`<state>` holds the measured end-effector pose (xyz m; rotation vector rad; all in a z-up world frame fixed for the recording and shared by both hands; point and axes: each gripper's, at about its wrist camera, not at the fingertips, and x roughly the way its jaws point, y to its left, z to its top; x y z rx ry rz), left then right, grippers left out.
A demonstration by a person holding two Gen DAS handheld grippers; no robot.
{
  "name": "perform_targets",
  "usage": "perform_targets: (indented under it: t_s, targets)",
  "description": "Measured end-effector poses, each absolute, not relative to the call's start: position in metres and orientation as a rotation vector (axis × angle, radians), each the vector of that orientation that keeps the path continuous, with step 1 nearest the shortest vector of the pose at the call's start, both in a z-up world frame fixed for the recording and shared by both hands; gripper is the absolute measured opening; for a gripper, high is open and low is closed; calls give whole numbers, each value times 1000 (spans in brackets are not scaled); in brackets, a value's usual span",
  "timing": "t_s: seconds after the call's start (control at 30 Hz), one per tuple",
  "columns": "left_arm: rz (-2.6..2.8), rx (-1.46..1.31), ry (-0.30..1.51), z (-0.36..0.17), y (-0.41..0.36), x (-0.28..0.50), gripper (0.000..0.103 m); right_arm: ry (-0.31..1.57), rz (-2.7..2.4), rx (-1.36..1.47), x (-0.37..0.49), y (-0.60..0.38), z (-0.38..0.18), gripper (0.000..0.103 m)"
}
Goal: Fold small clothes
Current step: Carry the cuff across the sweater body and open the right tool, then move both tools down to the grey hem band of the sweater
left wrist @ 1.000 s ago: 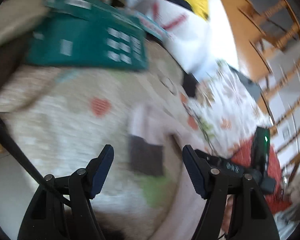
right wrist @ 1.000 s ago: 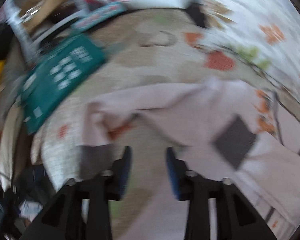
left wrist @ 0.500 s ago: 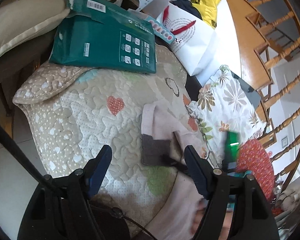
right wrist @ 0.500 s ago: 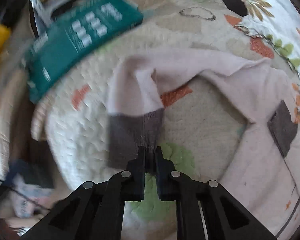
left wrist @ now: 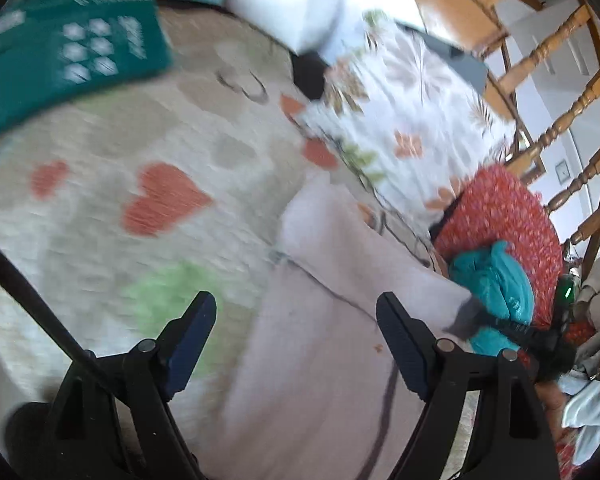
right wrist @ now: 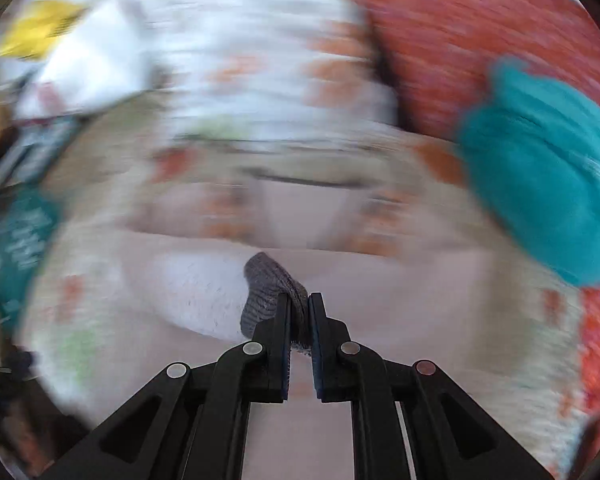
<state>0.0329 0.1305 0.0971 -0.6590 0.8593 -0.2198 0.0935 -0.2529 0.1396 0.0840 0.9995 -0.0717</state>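
Note:
A pale pink garment [left wrist: 332, 312] with grey cuffs lies spread on a heart-patterned quilt [left wrist: 148, 168]. My left gripper [left wrist: 296, 320] hovers over the garment's body, its jaws opening, with cloth below them but nothing pinched. In the left wrist view my right gripper [left wrist: 480, 320] sits at the right, lifting the sleeve's end. In the right wrist view my right gripper [right wrist: 299, 304] is shut on the grey cuff [right wrist: 268, 288], and the pink sleeve [right wrist: 204, 292] trails to the left over the garment [right wrist: 380, 280].
A teal package [left wrist: 68, 60] lies at the quilt's far left. A floral pillow [left wrist: 412, 120], a red patterned cushion [left wrist: 508, 220] and a teal cloth [left wrist: 496, 280] crowd the right. A white bag [left wrist: 292, 4] sits behind, and a wooden railing [left wrist: 560, 80] stands beyond.
My right gripper closed on the grey cuff and carried it with the sleeve to the right across the garment. My left gripper swung right over the garment's body and its jaws widened.

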Motion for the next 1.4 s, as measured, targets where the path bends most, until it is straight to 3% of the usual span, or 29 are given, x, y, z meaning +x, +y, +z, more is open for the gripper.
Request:
perform_targets:
  t_s: [0.13, 0.23, 0.3, 0.4, 0.53, 0.87, 1.17, 1.33, 1.4]
  targets:
    - [-225, -617, 903, 77, 90, 66, 81, 1065, -287, -11, 89, -316, 103, 13]
    - [-186, -530, 906, 64, 76, 81, 81, 1063, -341, 19, 80, -334, 93, 22]
    - [-159, -469, 879, 58, 75, 79, 81, 1028, -326, 57, 75, -335, 98, 38]
    - [-122, -315, 854, 49, 69, 81, 81, 977, -298, 76, 75, -324, 107, 47]
    - [-146, -243, 893, 41, 66, 92, 81, 960, -251, 111, 74, -309, 102, 48]
    - [-158, -202, 933, 36, 60, 94, 81, 1072, -322, 293, 25, -344, 28, 48]
    - [-165, -230, 953, 29, 62, 90, 83, 980, -346, 463, -70, -367, 11, 48]
    - [-158, -96, 961, 25, 49, 76, 88, 894, -348, 463, -97, -361, 2, 51]
    - [-146, -60, 968, 24, 44, 68, 89, 862, -342, 462, -102, -358, 0, 57]
